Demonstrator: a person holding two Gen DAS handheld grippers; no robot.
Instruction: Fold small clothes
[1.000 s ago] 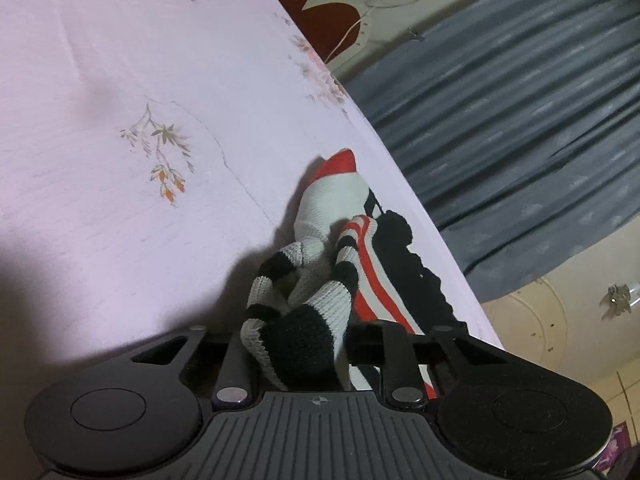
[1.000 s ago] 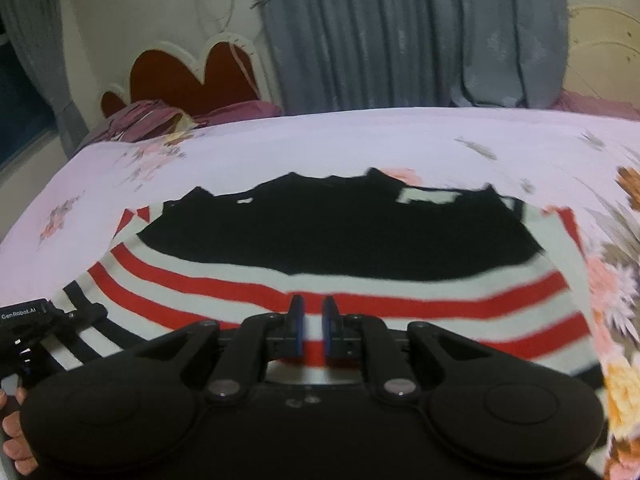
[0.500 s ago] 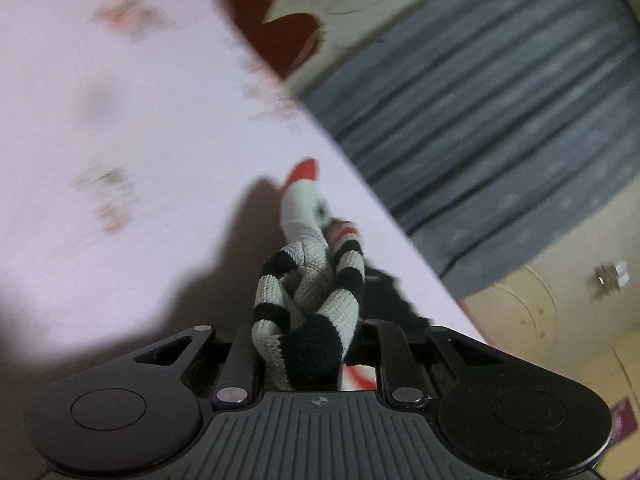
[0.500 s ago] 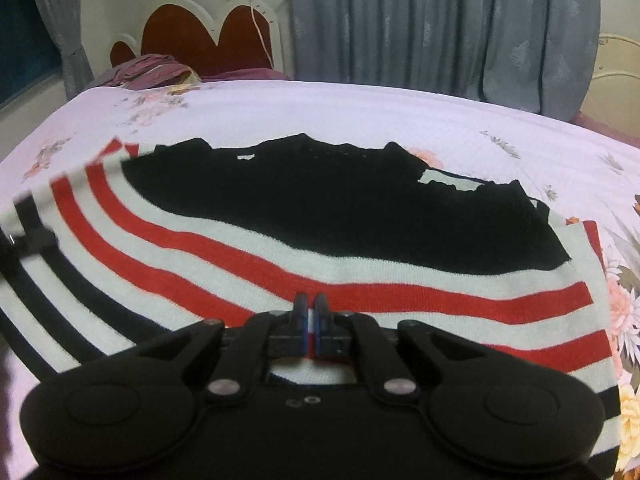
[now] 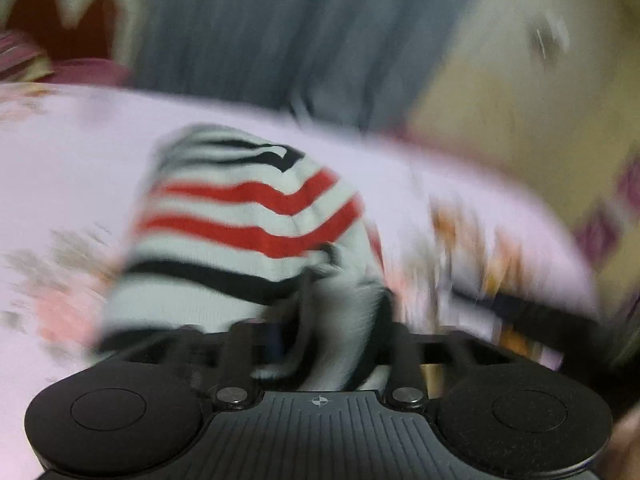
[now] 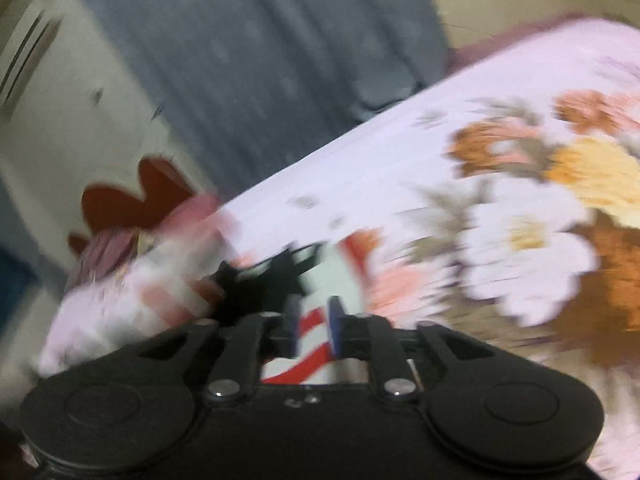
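Left gripper (image 5: 320, 340) clamps bunched striped sweater (image 5: 240, 216); right gripper (image 6: 314, 320) pinches its hem. Both views blurred. Advice: lay fold flat on bedsheet (image 6: 360, 168), edges aligned, before releasing

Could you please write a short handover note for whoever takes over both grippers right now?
Left gripper: shut on a bunched part of the striped sweater.
Right gripper: sweater fabric sits between its fingers; the grip looks closed, though blur makes it uncertain.
The sweater is partly lifted over the floral bedsheet, striped side toward the left camera.
Done: both grips taken, fold under way.
Left: lay the lifted part down, release, then finish the remaining folds. Both views are blurred, so check alignment first.
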